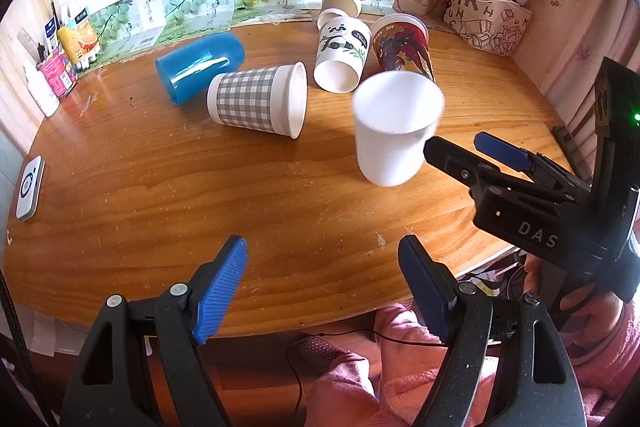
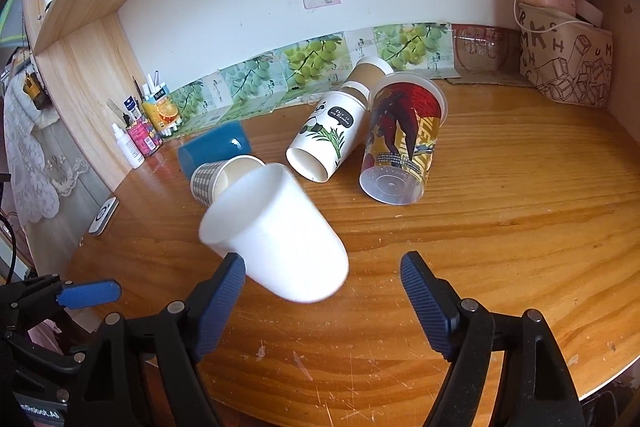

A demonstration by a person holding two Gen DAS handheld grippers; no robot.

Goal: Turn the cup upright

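A plain white cup [image 1: 394, 129] [image 2: 276, 231] stands base down and mouth up on the wooden table [image 1: 180, 195], blurred, tilted in the right wrist view. My right gripper [image 2: 322, 291] is open, its left finger close to the cup's lower side; I cannot tell if it touches. It shows in the left wrist view [image 1: 460, 147] just right of the cup. My left gripper [image 1: 322, 283] is open and empty over the table's front edge. Behind lie a grey checked cup [image 1: 256, 101], a blue cup [image 1: 200, 67], a panda cup [image 1: 342, 53] and a red printed cup [image 1: 404, 47].
A brown paper cup [image 1: 340, 3] lies at the back by the wall. A patterned bag [image 1: 488, 19] with a doll stands in the back right corner. Bottles and boxes [image 1: 60, 55] crowd the back left. A white device [image 1: 30, 187] lies at the left edge.
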